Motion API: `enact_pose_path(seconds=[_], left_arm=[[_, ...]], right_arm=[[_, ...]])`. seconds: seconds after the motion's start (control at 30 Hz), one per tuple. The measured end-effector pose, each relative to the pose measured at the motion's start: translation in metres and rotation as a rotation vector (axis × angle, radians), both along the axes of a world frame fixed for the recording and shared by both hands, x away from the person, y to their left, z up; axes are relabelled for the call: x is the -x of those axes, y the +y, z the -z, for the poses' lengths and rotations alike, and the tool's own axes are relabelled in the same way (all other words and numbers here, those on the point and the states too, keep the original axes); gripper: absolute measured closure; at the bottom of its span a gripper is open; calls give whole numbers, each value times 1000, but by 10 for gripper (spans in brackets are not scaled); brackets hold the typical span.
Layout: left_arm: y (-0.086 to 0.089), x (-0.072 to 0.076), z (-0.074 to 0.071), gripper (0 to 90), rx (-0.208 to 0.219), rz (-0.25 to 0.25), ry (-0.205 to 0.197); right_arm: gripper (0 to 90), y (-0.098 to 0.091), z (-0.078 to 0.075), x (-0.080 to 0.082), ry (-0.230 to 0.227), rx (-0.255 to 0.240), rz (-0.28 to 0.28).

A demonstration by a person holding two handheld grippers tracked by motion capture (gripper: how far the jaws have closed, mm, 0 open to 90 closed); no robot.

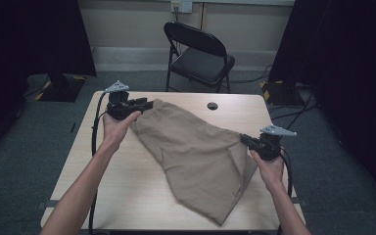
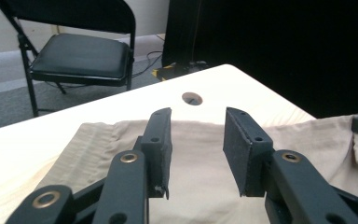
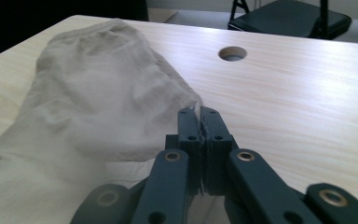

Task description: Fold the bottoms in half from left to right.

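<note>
The shorts (image 1: 196, 156) are tan woven cloth, matt and soft, lightly creased, with a gathered band at the far left end. The table (image 1: 127, 196) under them is pale wood-grain laminate, smooth with a faint sheen. Both grippers, left (image 2: 196, 140) and right (image 3: 199, 122), look like matt black plastic with brass-coloured rivets; the pads (image 2: 235, 149) seem slightly grainy. The far chair (image 1: 200, 54) has a black painted metal frame and a padded seat with a dull shine.

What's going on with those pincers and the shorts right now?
Left gripper open, over shorts. Right gripper shut on shorts' edge. Nothing in the way.
</note>
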State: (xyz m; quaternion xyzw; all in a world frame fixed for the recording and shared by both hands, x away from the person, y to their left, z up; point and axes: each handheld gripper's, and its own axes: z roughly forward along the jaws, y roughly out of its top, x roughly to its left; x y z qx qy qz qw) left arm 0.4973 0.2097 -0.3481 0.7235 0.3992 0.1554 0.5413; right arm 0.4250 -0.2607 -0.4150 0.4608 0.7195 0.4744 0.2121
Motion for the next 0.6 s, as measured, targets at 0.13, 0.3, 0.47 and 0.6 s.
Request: enact_pose_path(seconds=[0.13, 0.3, 0.47, 0.6], left_arm=[[5, 2, 10, 618, 17, 4, 31], [5, 6, 25, 609, 1, 5, 49], [5, 10, 34, 602, -11, 21, 68], [4, 15, 42, 594, -20, 31, 77]], right_arm=[[886, -8, 7, -3, 15, 7, 26], [881, -12, 11, -6, 11, 34, 46], [704, -19, 21, -12, 49, 81, 108], [611, -25, 20, -7, 49, 65, 128]])
